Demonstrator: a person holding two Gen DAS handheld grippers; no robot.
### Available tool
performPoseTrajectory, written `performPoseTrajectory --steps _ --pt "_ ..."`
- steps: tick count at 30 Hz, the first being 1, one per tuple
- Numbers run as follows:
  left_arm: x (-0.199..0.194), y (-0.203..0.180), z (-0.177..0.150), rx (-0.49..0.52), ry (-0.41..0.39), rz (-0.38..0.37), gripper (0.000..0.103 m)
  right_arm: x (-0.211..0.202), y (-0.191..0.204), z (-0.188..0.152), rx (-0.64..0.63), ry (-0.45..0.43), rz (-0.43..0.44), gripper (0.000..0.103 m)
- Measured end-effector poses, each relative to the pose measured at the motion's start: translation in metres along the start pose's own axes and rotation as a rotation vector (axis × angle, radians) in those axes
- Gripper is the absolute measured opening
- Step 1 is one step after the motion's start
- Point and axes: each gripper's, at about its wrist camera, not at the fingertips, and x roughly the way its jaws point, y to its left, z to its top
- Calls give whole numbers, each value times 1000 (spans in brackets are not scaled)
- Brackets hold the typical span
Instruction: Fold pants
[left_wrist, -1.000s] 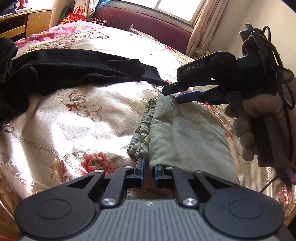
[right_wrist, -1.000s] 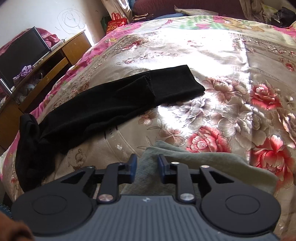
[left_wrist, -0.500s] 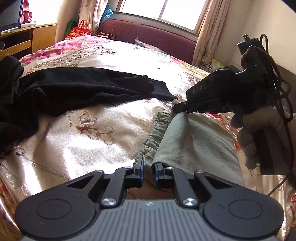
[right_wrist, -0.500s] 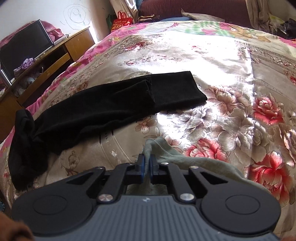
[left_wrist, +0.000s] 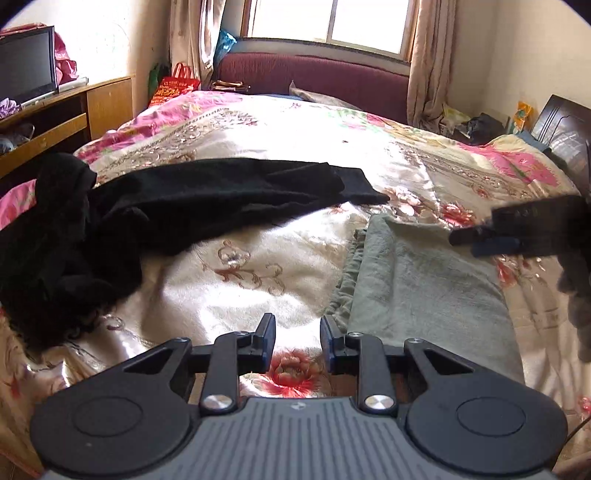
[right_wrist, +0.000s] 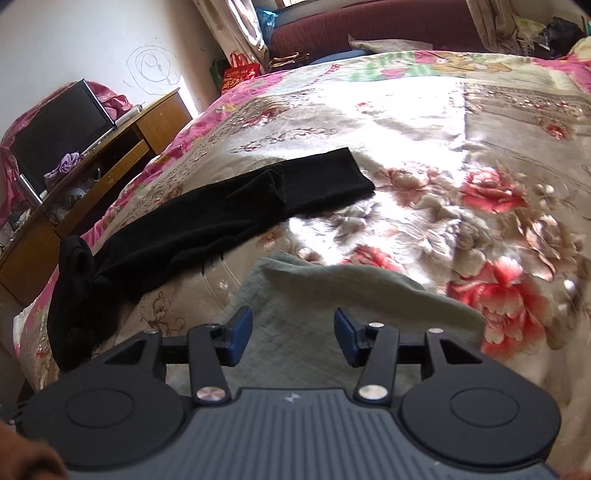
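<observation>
A wooden TV stand (left_wrist: 55, 122) sits far left of the floral bed (left_wrist: 258, 266). Black trousers (left_wrist: 192, 203) sprawl across the quilt, left of the folded grey-green pants (left_wrist: 424, 291). My left hand-held gripper (left_wrist: 297, 338) is spreading, nothing between its fingers, beside the pants' gathered edge. My right hand-held gripper (right_wrist: 291, 336), also spreading and empty, hovers over the pants. Only the left view shows the window (left_wrist: 328, 22).
</observation>
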Motion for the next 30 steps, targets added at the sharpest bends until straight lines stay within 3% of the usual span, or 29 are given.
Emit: performPoseTrajectory --steps 5,10,13,18,22,26,30 --pt "-1 -28 13 51 -19 -64 46 -22 -32 -37 87 -10 -55 52" --pt "27 -71 11 162 21 -144 46 -25 -33 -57 124 -31 -10 52" --pt "47 -82 6 203 64 -102 47 -25 -24 -66 84 -59 22 53" --pt "65 -71 -16 202 165 -56 48 -1 -19 -88 -18 1 -6 52" --pt "50 -71 -12 208 142 -52 48 -12 -24 -84 31 -12 6 53" --pt "44 -70 -2 201 99 -63 53 -29 -20 -78 2 -79 18 54" --pt "65 -67 -11 204 159 -45 54 -6 -28 -88 35 -3 10 54"
